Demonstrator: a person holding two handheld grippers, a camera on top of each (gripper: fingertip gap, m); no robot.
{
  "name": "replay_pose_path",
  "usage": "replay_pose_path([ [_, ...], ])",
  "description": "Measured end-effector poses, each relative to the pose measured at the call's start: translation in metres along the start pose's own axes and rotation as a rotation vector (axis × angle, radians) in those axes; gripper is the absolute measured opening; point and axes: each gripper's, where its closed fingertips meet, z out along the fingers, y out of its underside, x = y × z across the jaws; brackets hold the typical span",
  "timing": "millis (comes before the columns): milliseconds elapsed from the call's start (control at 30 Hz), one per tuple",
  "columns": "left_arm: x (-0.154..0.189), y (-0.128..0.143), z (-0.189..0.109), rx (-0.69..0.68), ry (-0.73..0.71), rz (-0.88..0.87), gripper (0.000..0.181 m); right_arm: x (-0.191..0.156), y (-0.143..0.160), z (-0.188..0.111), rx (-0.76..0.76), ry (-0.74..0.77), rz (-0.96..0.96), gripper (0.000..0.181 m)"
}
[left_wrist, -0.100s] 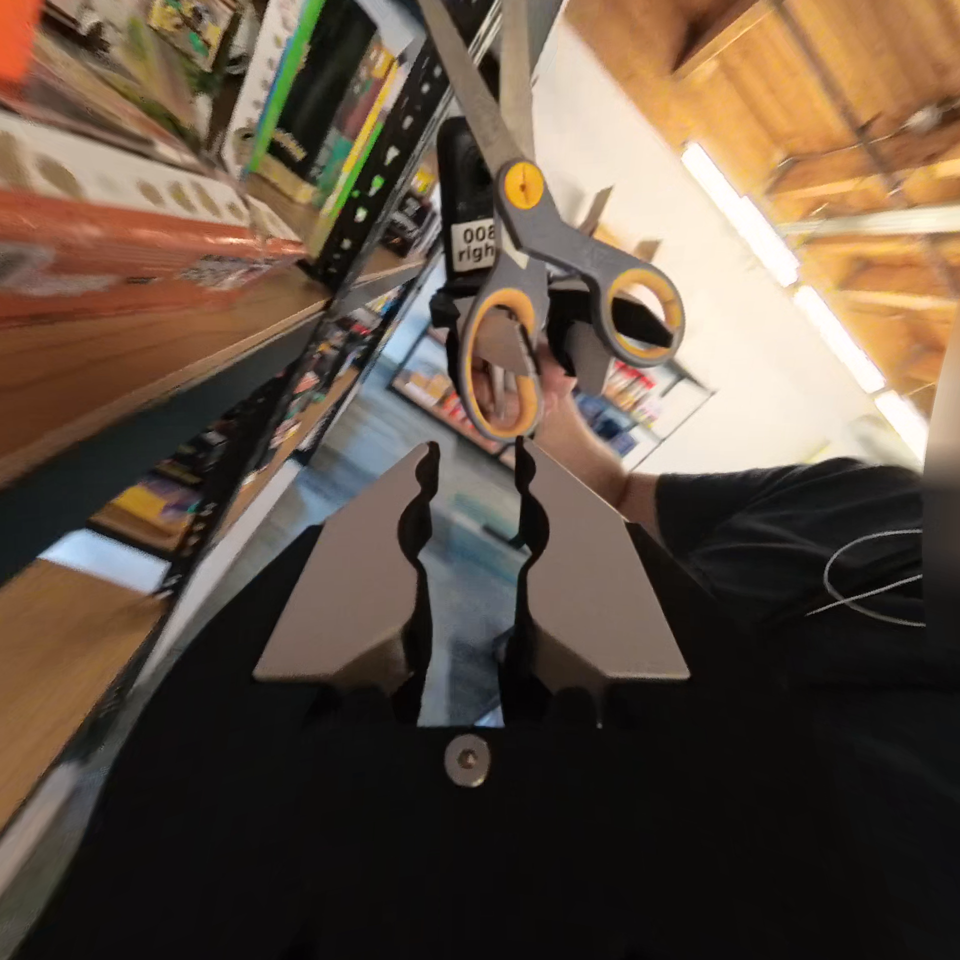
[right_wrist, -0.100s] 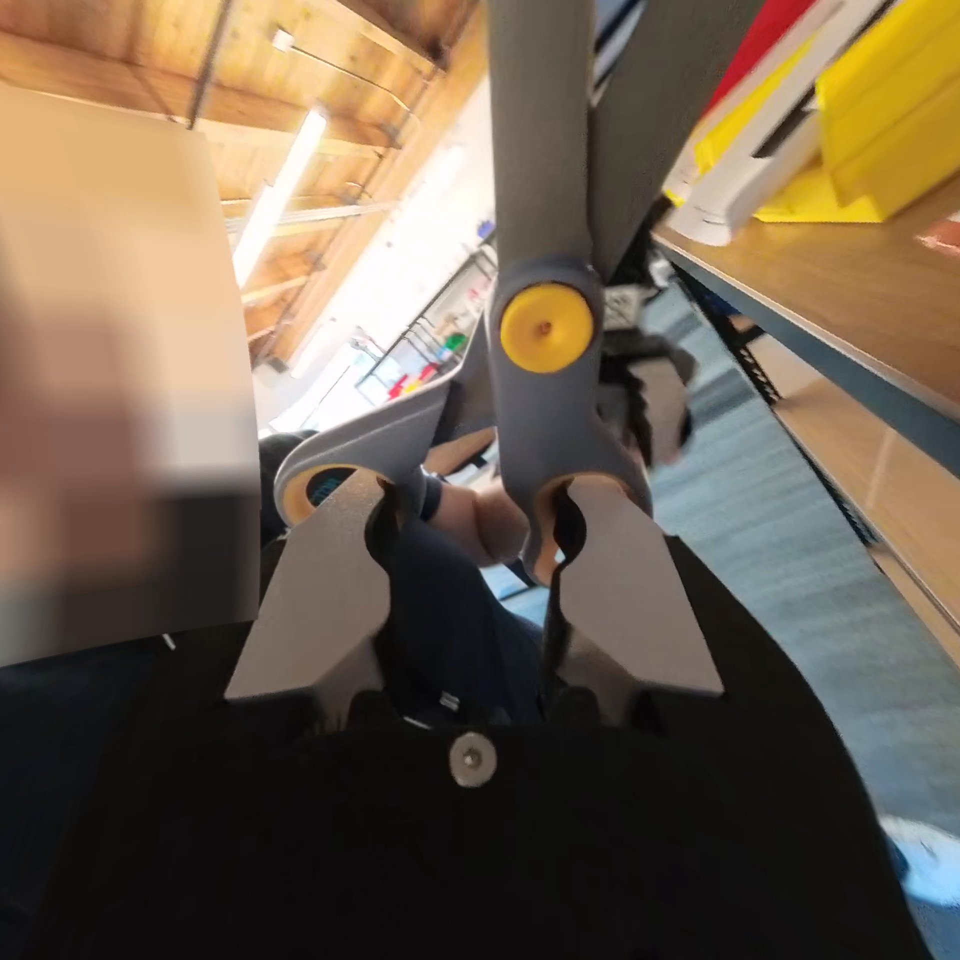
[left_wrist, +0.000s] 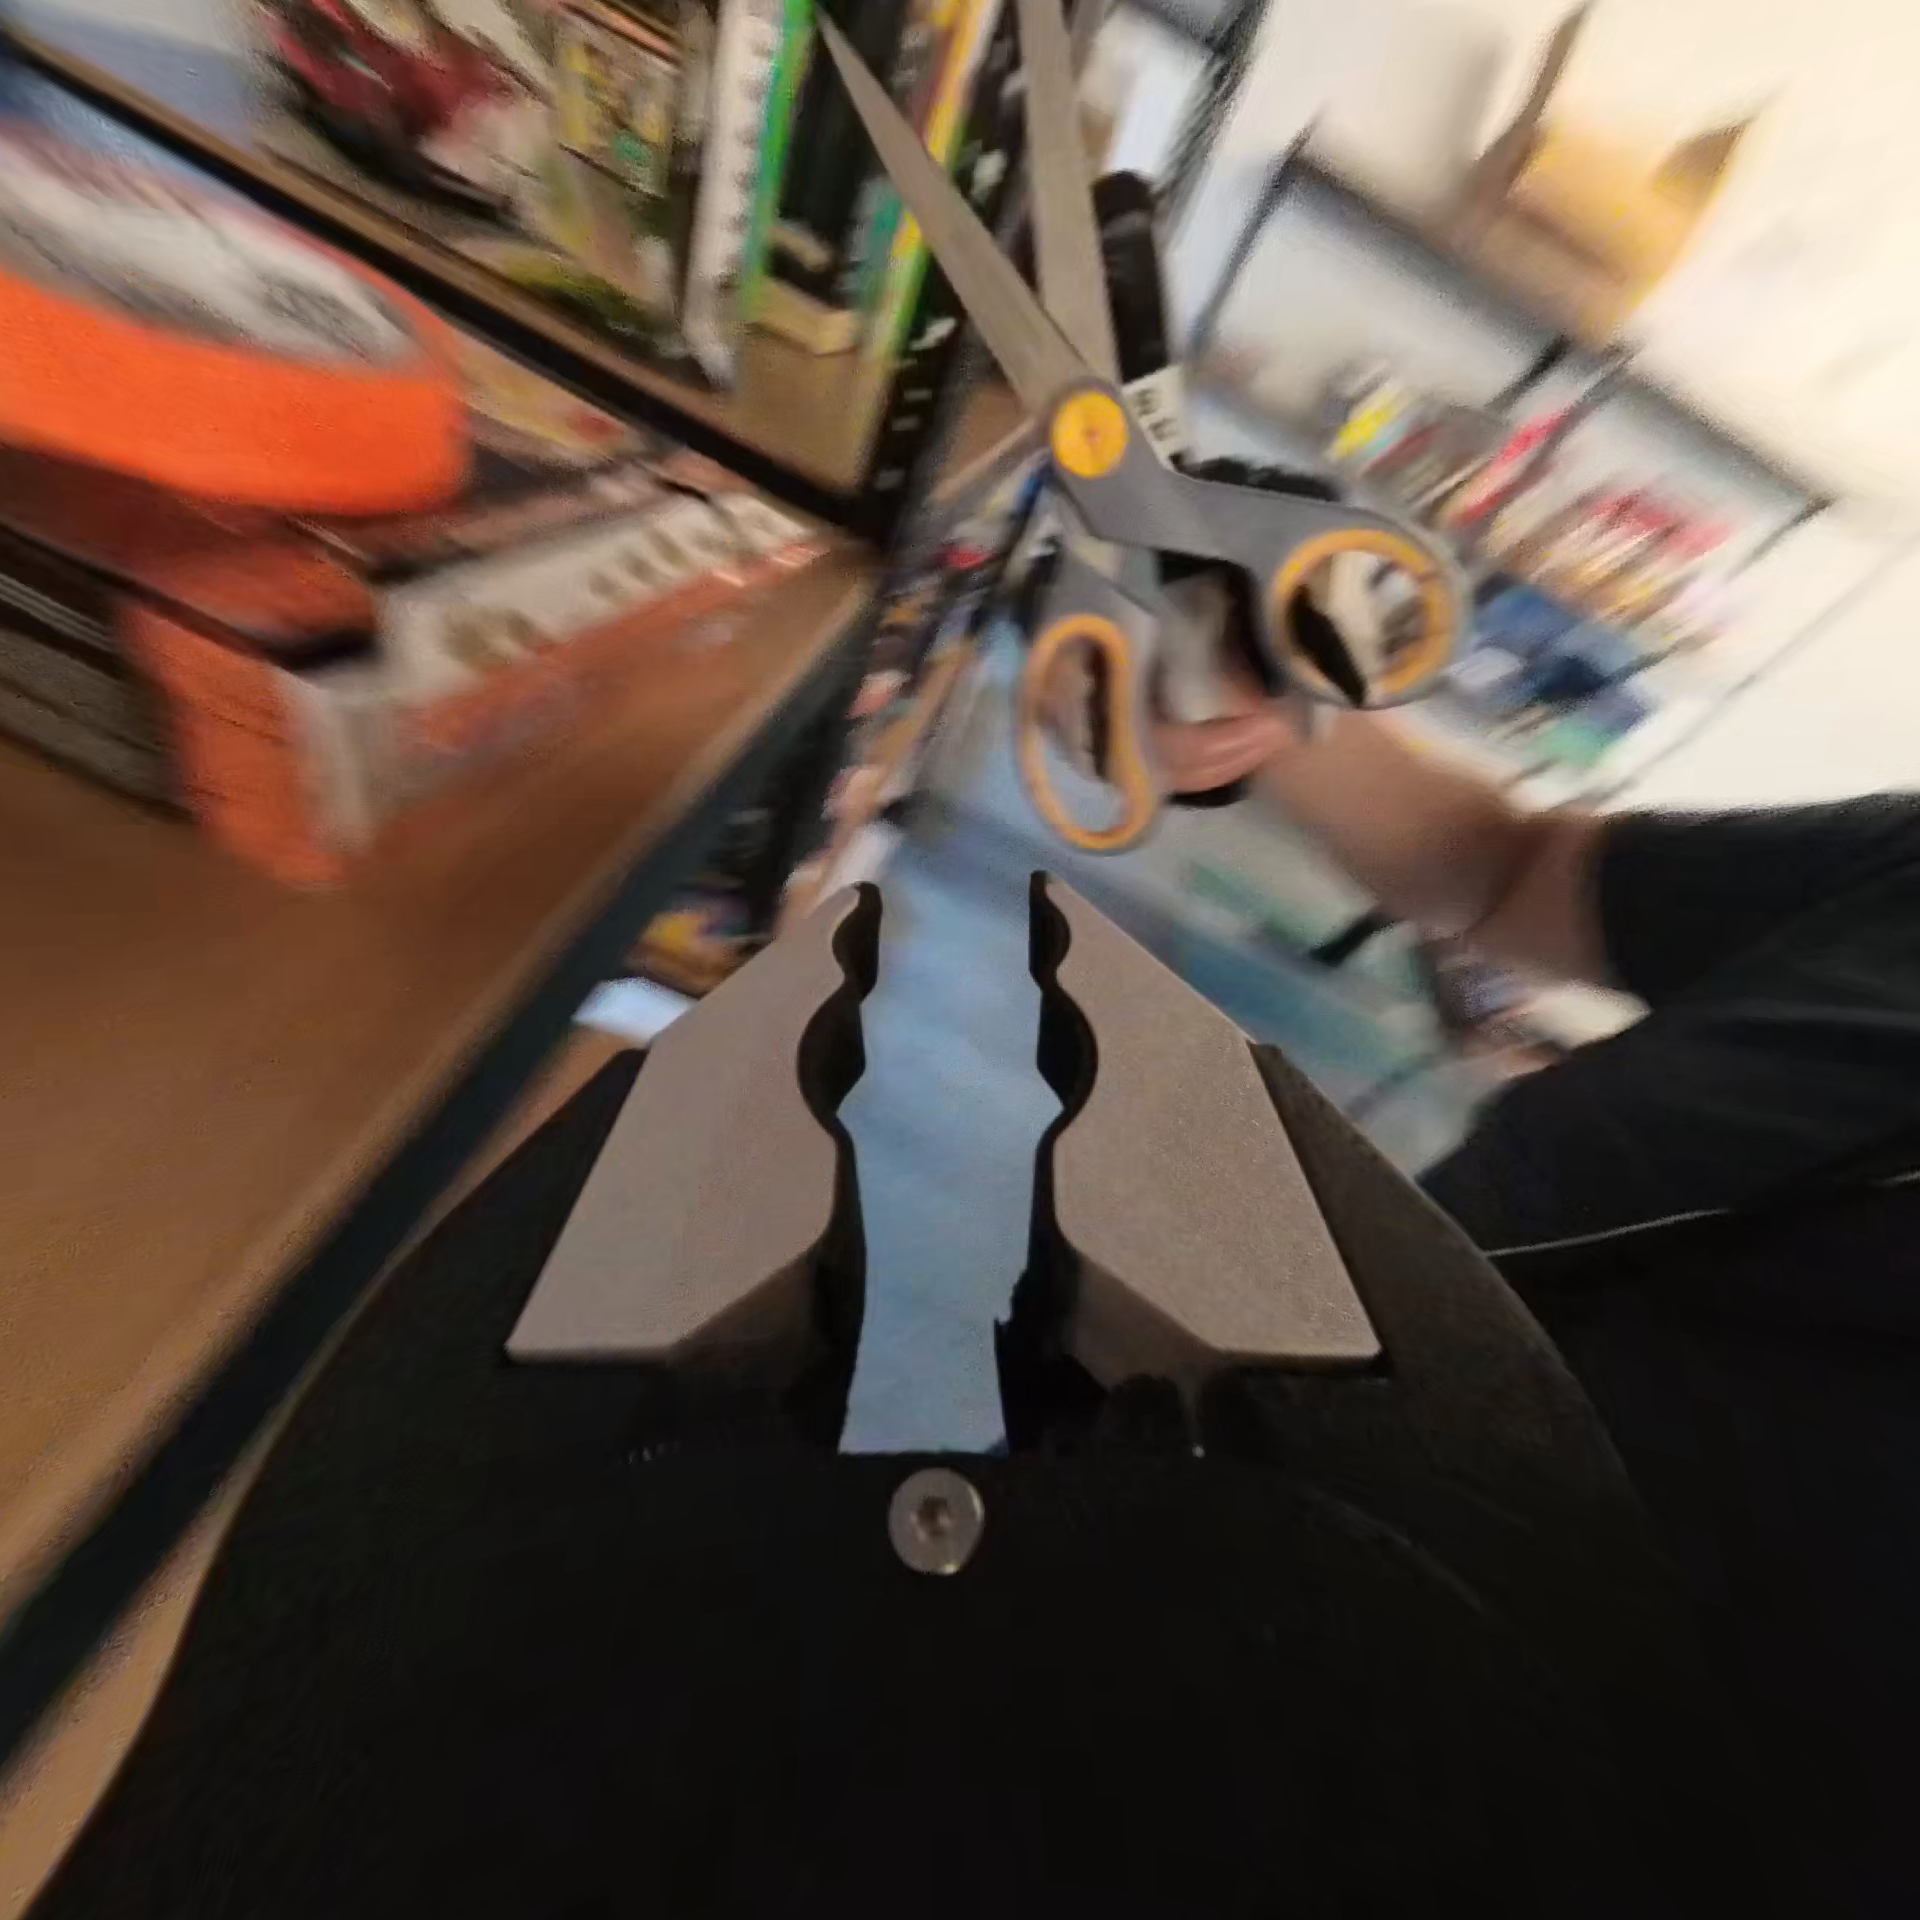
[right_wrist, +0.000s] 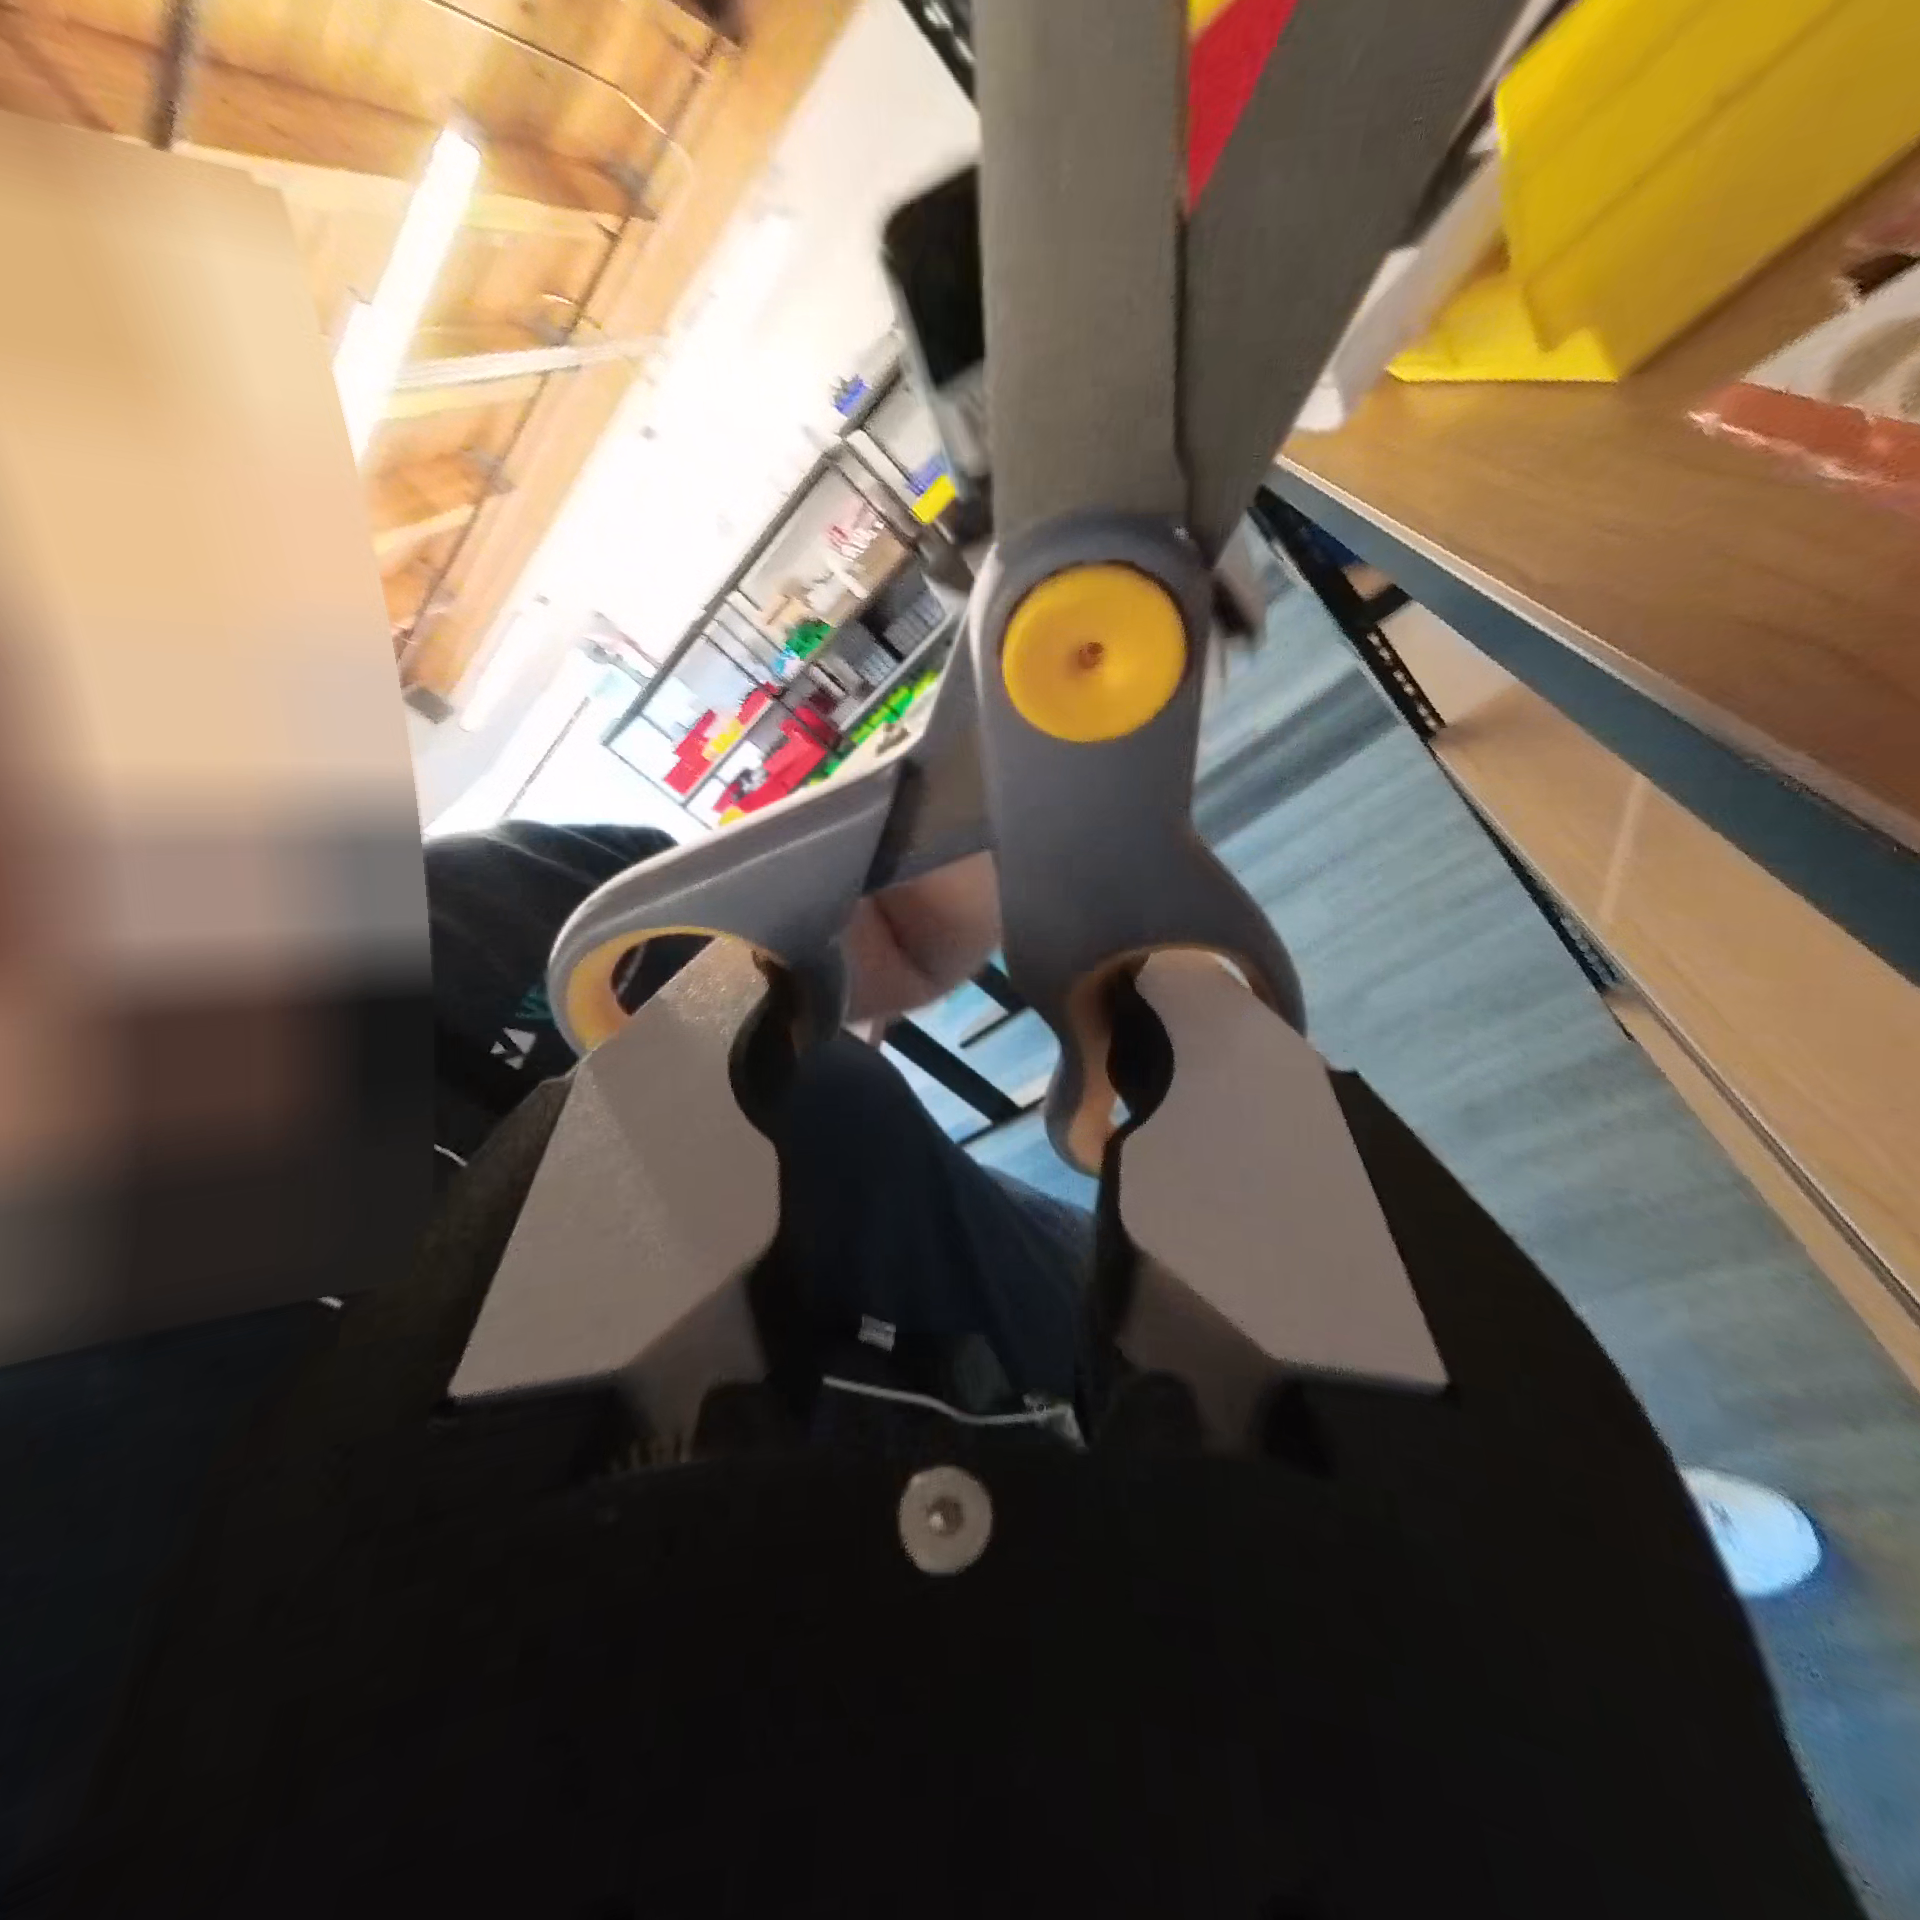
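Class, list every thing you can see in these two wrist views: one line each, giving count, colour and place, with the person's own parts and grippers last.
scissors: one pair, grey with yellow pivot and loop linings, blades parted, carried on the right gripper's fingers, one finger through each loop.
orange object: one, blurred, on the wooden shelf at the left in the left wrist view.
wooden shelf: one, brown with a dark edge, to the right of the scissors.
yellow bins: at least one, on that shelf, upper right.
far shelving rack: one, dark frame, coloured items, background.
person's hand: one, behind the scissors.
left gripper: grey fingers parted, empty.
right gripper: grey fingers spread inside the loops.
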Motion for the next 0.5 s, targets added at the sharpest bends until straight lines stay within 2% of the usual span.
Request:
replay_pose_path([
  [67,-0.03,-0.032,-0.024,-0.104,-0.19,0.258,0.029,0.003,0.004,0.004,-0.019,0.019,0.056,0.062],
  [133,-0.061,-0.065,-0.035,-0.229,-0.302,0.51,0.039,-0.002,0.006,0.014,-0.018,-0.024,0.113,0.061],
  [200,-0.084,-0.092,-0.031,-0.34,-0.291,0.694,0.051,-0.002,0.008,0.027,-0.025,-0.023,0.147,0.061],
  [267,-0.104,-0.108,-0.019,-0.434,-0.229,0.832,0.055,0.004,0.008,0.039,-0.038,0.02,0.106,0.062],
  [333,-0.131,-0.114,-0.006,-0.52,-0.163,0.871,0.06,0.01,0.003,0.053,-0.007,0.059,0.034,0.061],
  [400,-0.15,-0.111,0.008,-0.581,-0.042,0.795,0.059,0.01,-0.003,0.072,0.051,0.019,0.023,0.061],
  [500,-0.19,-0.097,0.024,-0.716,0.043,0.752,0.063,0.023,-0.007,0.1,0.128,-0.007,0.045,0.061],
])
